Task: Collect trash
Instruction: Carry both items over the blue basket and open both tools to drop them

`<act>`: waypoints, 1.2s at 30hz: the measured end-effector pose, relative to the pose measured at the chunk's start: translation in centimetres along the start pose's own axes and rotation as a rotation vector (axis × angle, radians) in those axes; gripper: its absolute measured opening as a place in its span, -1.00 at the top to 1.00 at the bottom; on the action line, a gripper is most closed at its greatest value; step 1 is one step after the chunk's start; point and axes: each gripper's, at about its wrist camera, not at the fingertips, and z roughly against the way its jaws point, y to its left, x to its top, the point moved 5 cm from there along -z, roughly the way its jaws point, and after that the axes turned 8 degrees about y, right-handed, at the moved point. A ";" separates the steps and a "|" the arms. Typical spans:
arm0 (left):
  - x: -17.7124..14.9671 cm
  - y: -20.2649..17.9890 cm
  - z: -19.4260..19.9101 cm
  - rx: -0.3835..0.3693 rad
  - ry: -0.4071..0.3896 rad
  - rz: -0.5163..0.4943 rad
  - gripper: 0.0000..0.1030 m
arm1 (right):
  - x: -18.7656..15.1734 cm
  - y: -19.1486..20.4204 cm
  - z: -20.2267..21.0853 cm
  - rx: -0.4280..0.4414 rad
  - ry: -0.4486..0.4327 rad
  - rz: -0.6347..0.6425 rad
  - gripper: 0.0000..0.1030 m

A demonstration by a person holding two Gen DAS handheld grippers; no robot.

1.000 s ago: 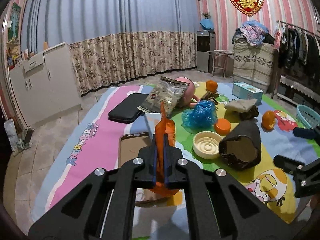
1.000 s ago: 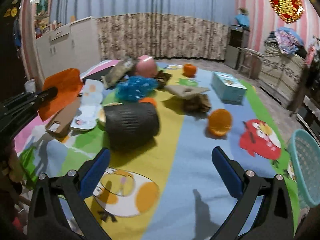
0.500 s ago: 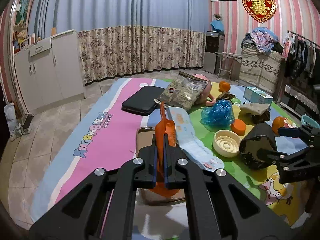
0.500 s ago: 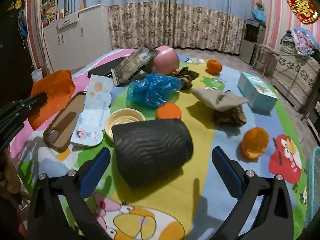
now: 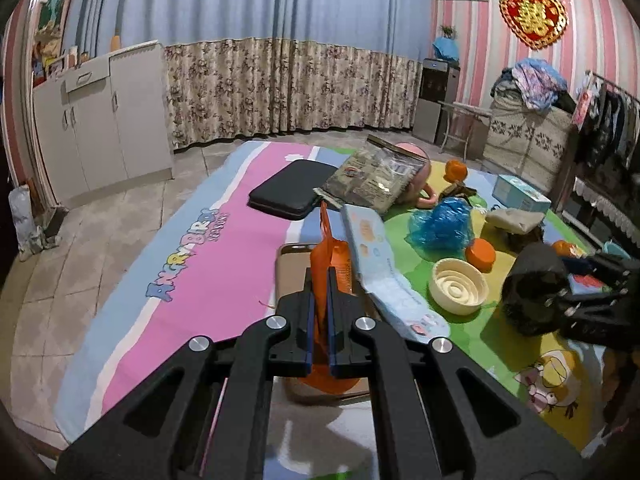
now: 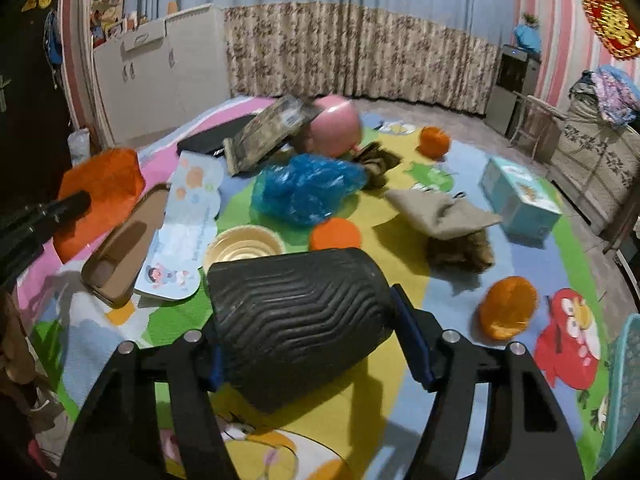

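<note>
A thin orange plastic bag (image 5: 326,252) stands up between my left gripper's (image 5: 320,276) fingers, which are shut on it; the right wrist view shows the same bag (image 6: 104,184) at the far left. A black ribbed cup (image 6: 296,300) lies on its side on the cartoon play mat (image 6: 400,380). My right gripper (image 6: 308,320) straddles the cup and its jaws are closing, a blue pad (image 6: 412,340) near each end. I cannot tell whether the pads press on it. In the left wrist view the cup (image 5: 532,280) sits at the right.
Beyond the cup lie a cream bowl (image 6: 242,246), an orange lid (image 6: 335,234), a crumpled blue bag (image 6: 308,190), a brown tray (image 6: 124,240) and a printed card (image 6: 188,224). An orange ball (image 6: 506,312), a tissue box (image 6: 518,200) and a teal basket (image 6: 628,380) are to the right.
My right gripper has come forward over the mat to the black cup, and its wide jaws have narrowed around it. The left gripper still holds the orange bag and has shifted a little.
</note>
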 end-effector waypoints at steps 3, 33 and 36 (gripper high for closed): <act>0.5 -2.0 0.8 -0.011 -0.012 -0.046 0.94 | -0.1 -2.7 2.3 -0.039 -0.032 -0.051 -0.29; 3.5 -40.5 1.8 -0.431 -0.077 -0.388 0.94 | -13.9 -40.3 13.4 -0.547 -0.052 -0.672 -0.30; 2.5 -44.4 0.5 -0.487 -0.038 -0.412 0.94 | -13.9 -41.4 12.3 -0.562 -0.023 -0.658 -0.30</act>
